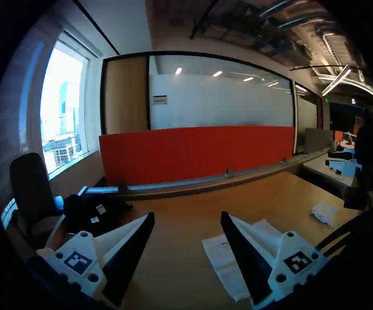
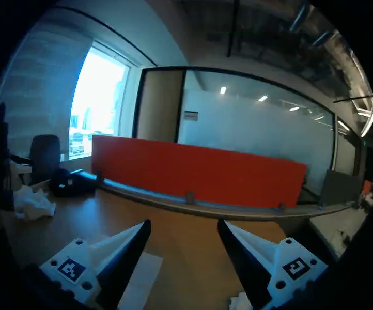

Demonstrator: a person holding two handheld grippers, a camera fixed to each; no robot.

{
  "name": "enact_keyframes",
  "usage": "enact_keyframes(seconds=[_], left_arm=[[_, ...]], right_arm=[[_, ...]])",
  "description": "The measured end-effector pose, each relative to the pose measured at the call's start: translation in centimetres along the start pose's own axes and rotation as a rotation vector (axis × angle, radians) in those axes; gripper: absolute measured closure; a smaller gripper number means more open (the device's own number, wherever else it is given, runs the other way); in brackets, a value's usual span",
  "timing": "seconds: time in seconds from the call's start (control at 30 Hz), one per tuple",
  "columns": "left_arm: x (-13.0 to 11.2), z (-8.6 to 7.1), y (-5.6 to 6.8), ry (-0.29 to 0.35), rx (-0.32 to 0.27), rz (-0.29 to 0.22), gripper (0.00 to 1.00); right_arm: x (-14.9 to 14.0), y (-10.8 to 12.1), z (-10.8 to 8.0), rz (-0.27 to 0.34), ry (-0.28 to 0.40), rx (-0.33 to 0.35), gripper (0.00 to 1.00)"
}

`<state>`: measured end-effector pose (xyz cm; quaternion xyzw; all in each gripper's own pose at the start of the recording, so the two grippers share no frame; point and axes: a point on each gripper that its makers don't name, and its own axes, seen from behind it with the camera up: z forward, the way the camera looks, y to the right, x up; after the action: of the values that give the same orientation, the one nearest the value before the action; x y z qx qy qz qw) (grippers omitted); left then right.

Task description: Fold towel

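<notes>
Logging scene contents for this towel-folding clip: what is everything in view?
Flat white towel: one, white, on desk, near foreground.
Light wooden desk: one, tan, foreground.
Red divider panel: one, red, along desk's back edge.
Black bundle: one, black, desk's left end.
Crumpled white cloth: one, white, desk's far right.
Second crumpled cloth: white, beside the bundle; possibly the same one.
Black office chair: one, black, by window.
Bright window: one, left wall.
Left gripper: one, white, jaws open.
Right gripper: one, white, jaws open.
</notes>
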<state>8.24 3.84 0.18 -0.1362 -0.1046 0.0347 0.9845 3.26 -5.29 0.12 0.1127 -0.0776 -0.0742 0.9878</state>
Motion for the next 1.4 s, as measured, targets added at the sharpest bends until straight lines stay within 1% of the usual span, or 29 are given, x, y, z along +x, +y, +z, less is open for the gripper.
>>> enact_keyframes(seconds=[0.1,0.3,0.5,0.67,0.9,1.1,1.4], left_arm=[[-0.1,0.0,0.6,-0.030,-0.049,0.016,0.05],[-0.7,0.2,1.1,-0.065,-0.085,0.046,0.05],[-2.7,0.4,2.7,-0.123,-0.151,0.082,0.05],[-4.7,0.5,3.8,-0.169,-0.197,0.117,0.05],[-6.6,0.4,5.5,-0.218,-0.269,0.139,0.05],[-8.3,0.1,6.7,-0.251,-0.328,0.160,0.05],[-11.6,0.0,8.6,-0.283,-0.388,0.172,0.05]], right_arm=[[0.2,-0.5,0.0,-0.016,-0.026,0.047,0.00],[0.1,-0.8,-0.2,-0.046,-0.061,0.093,0.00],[-1.7,-2.3,-0.6,-0.068,-0.134,0.176,0.00],[-3.2,-3.0,-0.8,-0.091,-0.186,0.218,0.00],[-5.2,-4.4,-1.1,-0.132,-0.246,0.290,0.00],[-7.0,-5.3,-1.3,-0.154,-0.289,0.341,0.00],[-10.9,-6.9,-1.6,-0.181,-0.334,0.401,0.00]])
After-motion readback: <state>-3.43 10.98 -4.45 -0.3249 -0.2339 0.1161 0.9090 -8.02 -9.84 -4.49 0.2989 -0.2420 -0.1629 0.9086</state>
